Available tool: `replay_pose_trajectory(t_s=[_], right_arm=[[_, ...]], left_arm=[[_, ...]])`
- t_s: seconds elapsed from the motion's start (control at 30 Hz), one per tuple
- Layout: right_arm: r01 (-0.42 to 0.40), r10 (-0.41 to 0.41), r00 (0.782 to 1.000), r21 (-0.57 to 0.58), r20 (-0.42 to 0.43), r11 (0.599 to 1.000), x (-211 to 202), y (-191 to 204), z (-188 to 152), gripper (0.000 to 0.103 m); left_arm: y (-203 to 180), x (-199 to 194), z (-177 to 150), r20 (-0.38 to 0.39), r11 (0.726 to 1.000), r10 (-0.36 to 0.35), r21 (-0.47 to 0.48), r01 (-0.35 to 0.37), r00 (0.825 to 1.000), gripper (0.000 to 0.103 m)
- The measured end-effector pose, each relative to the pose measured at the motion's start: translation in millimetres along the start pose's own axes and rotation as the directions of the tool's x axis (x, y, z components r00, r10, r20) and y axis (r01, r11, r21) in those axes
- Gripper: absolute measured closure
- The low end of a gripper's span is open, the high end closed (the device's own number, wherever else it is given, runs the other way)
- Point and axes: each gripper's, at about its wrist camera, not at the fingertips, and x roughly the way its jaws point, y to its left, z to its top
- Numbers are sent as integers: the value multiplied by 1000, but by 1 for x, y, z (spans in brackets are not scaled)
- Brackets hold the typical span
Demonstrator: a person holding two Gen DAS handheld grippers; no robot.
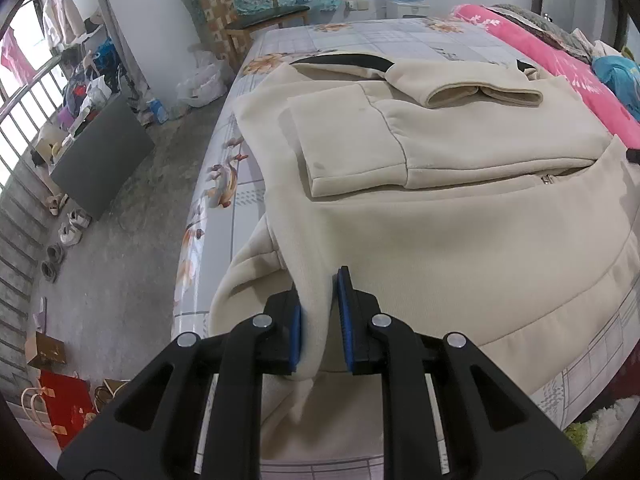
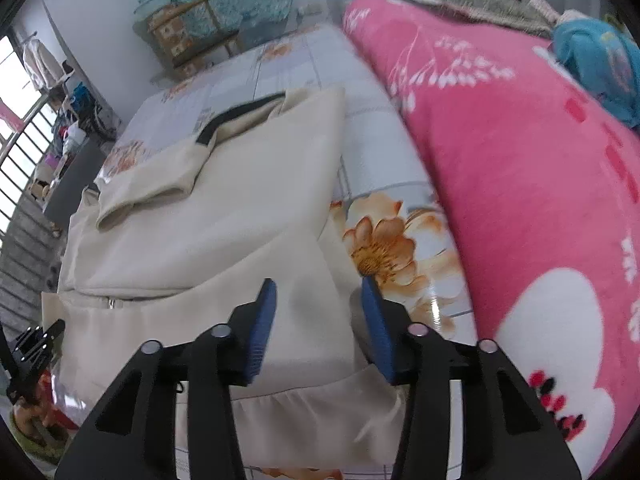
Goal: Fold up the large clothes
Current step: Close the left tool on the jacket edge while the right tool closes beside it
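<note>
the left gripper (image 1: 320, 320) pinches a raised fold at the near left hem of the cream jacket (image 1: 460, 220), which lies spread on the floral bed sheet (image 1: 360, 38) with both sleeves folded across its front.

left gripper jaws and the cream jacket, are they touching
Touching. In the left wrist view the left gripper has a bunched fold of the cream jacket between its jaws, and the left blue pad presses against the cloth.

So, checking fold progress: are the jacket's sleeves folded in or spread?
Folded in: both sleeves lie across the cream jacket front.
</note>
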Motion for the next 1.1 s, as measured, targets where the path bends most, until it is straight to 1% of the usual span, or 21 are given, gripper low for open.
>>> replay_pose_trajectory(t_s=[0.07, 0.17, 0.27, 0.37, 0.47, 0.57, 0.63, 0.7, 0.77, 0.87, 1.1], right_arm=[[-11, 11, 1000, -19, -16, 1000, 0, 5, -5, 65], [-22, 21, 1000, -62, -12, 998, -11, 14, -12, 66], [-80, 79, 997, -98, -15, 992, -21, 18, -14, 67], [-105, 100, 994, -114, -45, 988, -18, 17, -12, 67], [-106, 100, 992, -93, -74, 990, -3, 7, -6, 67], [-122, 117, 988, -42, -106, 992, 14, -7, -1, 72], [-132, 127, 986, -34, -105, 991, 15, -8, -1, 72], [-109, 102, 989, -59, -102, 992, 13, -3, -2, 76], [-57, 47, 993, -96, -105, 994, 11, 4, -6, 78], [-2, -11, 995, -135, -95, 991, 9, 12, -9, 80], [93, -111, 991, -213, -77, 973, 12, 24, -11, 81]], left_arm=[[1, 0, 0, -1, 1000, -1, -4, 1, 1000, 88], [0, 0, 0, -1, 1000, 1, 1, -1, 1000, 88], [1, 1, 0, 0, 1000, 1, 4, -1, 1000, 88], [0, 0, 0, 1, 1000, 1, 3, -1, 1000, 88], [1, 0, 0, 2, 1000, 0, -5, 0, 1000, 88], [0, 0, -1, 3, 1000, 4, -7, -4, 1000, 88], [-1, 0, 0, 2, 1000, 9, -2, -9, 1000, 87], [-1, 0, 0, 1, 1000, 13, 0, -13, 1000, 87], [-2, 1, 0, -1, 1000, 16, -1, -16, 1000, 87], [-2, 1, 1, -3, 1000, 20, -3, -20, 1000, 87], [-4, 1, 1, -7, 1000, 27, 2, -27, 1000, 87]])
